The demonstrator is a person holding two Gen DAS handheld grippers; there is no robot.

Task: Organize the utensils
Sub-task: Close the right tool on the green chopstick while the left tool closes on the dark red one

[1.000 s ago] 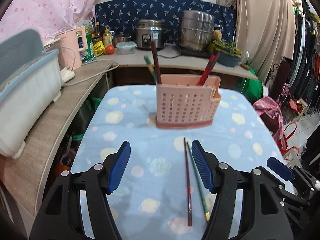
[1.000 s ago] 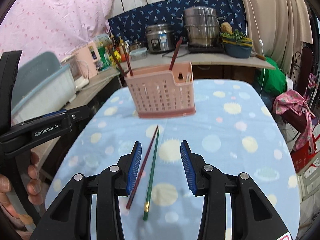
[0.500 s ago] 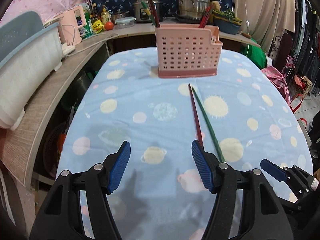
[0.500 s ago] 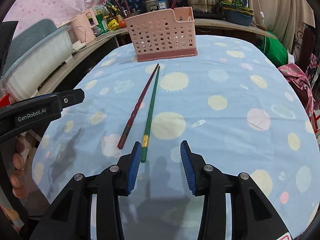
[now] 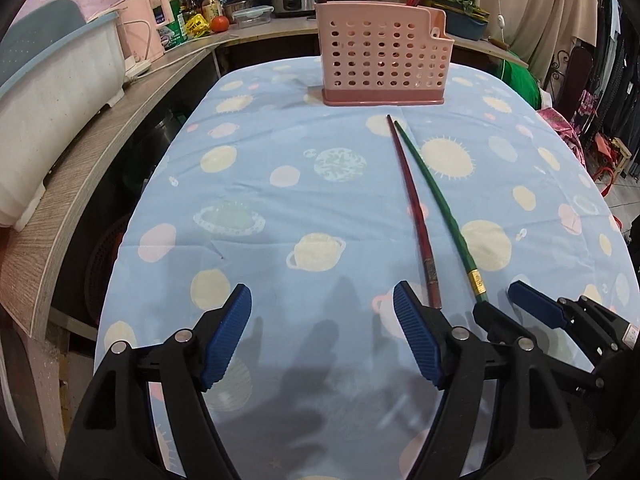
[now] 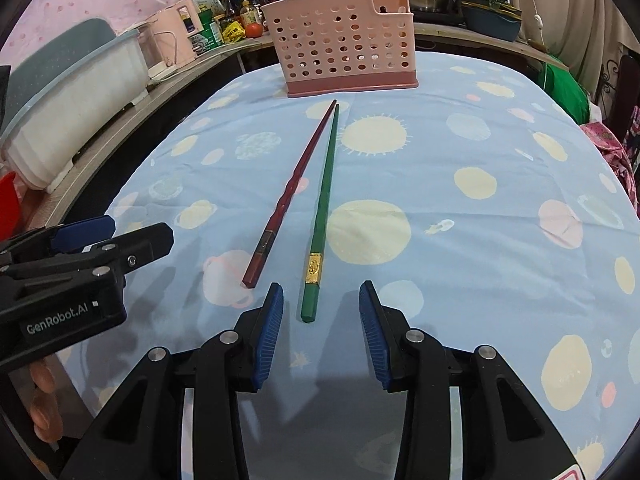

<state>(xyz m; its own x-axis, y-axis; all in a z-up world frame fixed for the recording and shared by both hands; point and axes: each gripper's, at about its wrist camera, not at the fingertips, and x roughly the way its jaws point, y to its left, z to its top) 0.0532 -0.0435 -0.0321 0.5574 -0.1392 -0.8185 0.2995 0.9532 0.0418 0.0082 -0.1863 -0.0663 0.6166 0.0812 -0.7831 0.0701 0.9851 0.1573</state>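
Two chopsticks are laid side by side on the tabletop (image 6: 500,152), which is covered with a pale blue cloth printed with suns and planets. The red chopstick (image 6: 294,186) is dark maroon, slender and faintly twisted along its shaft, with a small dark band near its squared butt. The green chopstick (image 6: 324,200) is deep green and carries a gold band near its thick end. Their thin tips are almost touching just in front of the pink basket (image 6: 344,44), while their thick ends are fanned apart toward the near edge. The basket, perforated with round holes and set on a darker pink base, is stood at the far side of the cloth, with more chopsticks risen from it. The right claw (image 6: 320,334) is spread, its jaws having just been closing, and the green chopstick's butt is seen just ahead of its gap, untouched. The left claw (image 5: 322,334) is spread wide, its jaws having just been opening over bare cloth, left of the red chopstick.
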